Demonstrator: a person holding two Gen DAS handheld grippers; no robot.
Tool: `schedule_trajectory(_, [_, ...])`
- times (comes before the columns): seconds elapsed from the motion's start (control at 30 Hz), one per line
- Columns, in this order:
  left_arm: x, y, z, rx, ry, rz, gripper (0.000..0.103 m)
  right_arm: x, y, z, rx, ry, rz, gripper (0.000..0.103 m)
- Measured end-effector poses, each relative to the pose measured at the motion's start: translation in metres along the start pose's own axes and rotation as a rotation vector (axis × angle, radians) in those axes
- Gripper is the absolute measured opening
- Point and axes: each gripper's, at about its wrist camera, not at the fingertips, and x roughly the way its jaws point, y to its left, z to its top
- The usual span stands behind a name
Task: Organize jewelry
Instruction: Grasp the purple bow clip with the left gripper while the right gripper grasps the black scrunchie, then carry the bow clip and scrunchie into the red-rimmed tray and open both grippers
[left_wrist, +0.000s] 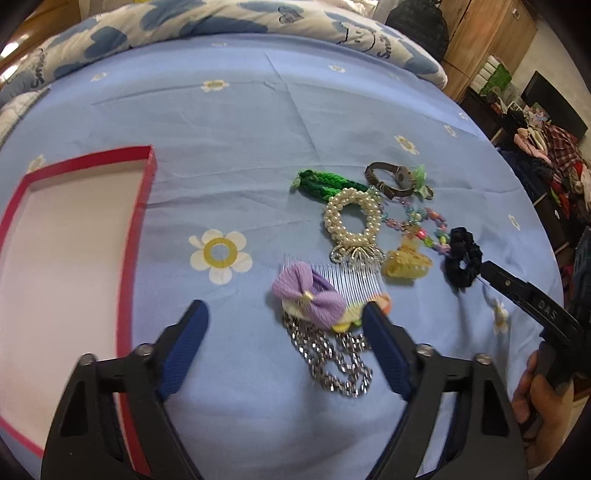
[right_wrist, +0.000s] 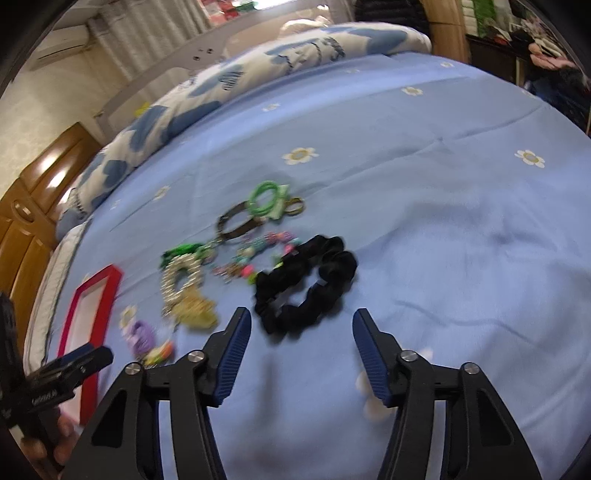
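On the light blue flowered bedsheet (left_wrist: 229, 155), from your left: a shallow red-rimmed cardboard box (left_wrist: 146, 192) with white floor. Your left gripper (left_wrist: 286, 314) hovers with fingers apart, nothing between them, above a lilac fabric bow clip (left_wrist: 304, 293) and silver chain (left_wrist: 332, 365). Beyond lie a pearl bead ring (left_wrist: 352, 216) and amber claw clip (left_wrist: 406, 264). Your right gripper (right_wrist: 301, 325), likewise parted and empty, sits just short of a black velvet scrunchie (right_wrist: 306, 280).

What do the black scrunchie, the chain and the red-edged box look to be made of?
Black scrunchie: soft, matte gathered fabric, perhaps velvet, ruffled all round. Chain: shiny silver links, likely metal. Red-edged box: thin, straight walls and a pale, flat inside, probably card.
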Motion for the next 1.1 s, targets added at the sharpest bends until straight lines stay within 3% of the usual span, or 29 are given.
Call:
schedule_trajectory(0.17, [0.021,0.005,0.007,-0.011,0.045,-0.016,0.065,0.022,-0.007,0.007,0.028,0.038,-0.011,0.046])
schedule_trajectory(0.23, [0.025,0.006,0.009,-0.014,0.055,-0.029,0.052,0.028,-0.007,0.007,0.024,0.047,-0.018,0.044])
schedule_trajectory(0.27, [0.026,0.006,0.010,-0.013,0.060,-0.038,0.048,0.031,-0.007,0.007,0.023,0.050,-0.020,0.040])
schedule_trajectory(0.33, [0.027,0.005,0.011,-0.007,0.066,-0.053,0.028,0.032,-0.007,0.007,0.024,0.047,-0.021,0.032])
schedule_trajectory(0.4, [0.026,0.004,0.012,0.003,0.064,-0.053,0.020,0.033,-0.009,0.008,0.028,0.046,-0.018,0.015])
schedule_trajectory(0.7, [-0.007,0.010,0.007,-0.003,0.008,-0.083,0.013,0.008,-0.010,0.007,0.059,-0.014,0.041,0.008])
schedule_trajectory(1.1, [-0.061,0.041,-0.018,-0.049,-0.068,-0.086,0.013,-0.028,0.049,-0.011,-0.003,-0.018,0.200,0.008])
